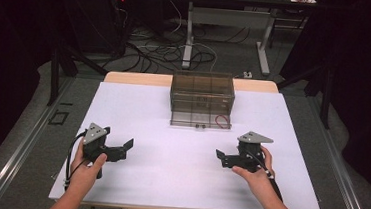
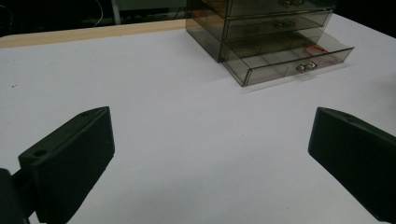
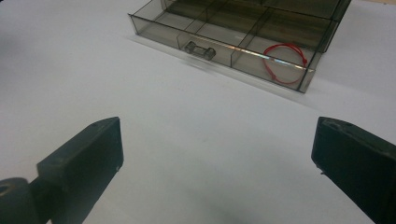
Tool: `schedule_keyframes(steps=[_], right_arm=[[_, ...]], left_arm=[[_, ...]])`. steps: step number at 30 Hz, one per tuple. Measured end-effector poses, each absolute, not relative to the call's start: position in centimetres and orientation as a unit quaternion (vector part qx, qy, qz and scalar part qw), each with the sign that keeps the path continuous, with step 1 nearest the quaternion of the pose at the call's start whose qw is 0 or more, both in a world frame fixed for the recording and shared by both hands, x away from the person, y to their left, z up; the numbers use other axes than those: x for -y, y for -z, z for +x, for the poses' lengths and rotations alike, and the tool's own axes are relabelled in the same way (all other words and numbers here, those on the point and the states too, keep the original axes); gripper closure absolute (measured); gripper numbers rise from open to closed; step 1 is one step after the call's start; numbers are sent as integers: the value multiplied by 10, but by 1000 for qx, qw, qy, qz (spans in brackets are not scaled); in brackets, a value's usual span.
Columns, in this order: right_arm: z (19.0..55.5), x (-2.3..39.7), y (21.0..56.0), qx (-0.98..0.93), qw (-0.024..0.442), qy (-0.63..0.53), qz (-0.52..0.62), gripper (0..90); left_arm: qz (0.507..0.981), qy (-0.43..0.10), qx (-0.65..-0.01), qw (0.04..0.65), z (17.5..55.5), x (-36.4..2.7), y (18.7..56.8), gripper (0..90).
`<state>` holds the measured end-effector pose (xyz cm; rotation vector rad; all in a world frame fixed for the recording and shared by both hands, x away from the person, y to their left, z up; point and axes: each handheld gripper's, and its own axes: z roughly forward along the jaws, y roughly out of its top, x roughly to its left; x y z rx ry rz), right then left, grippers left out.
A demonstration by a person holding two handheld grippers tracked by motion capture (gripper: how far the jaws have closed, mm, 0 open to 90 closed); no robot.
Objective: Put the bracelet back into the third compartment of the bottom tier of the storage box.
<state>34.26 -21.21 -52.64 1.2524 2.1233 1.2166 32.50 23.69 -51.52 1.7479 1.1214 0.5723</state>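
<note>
Red loop (image 3: pixel 285 63) beyond right claw (image 3: pixel 215 158)

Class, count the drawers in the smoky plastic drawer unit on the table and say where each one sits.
3: the bottom drawer is pulled open with a red string loop inside; the middle drawer and top drawer are stacked above it, shut.

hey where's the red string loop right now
The red string loop lies in the right-hand compartment of the open bottom drawer of the clear drawer unit at the table's far middle, ahead of the right hand-held gripper.
</note>
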Motion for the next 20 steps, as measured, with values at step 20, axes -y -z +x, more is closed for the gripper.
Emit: schedule_keyframes(steps=[20], right_arm=[[342, 218, 546, -763, 221, -412, 446, 0]], left_arm=[[716, -232, -458, 472, 327, -237, 517, 4]])
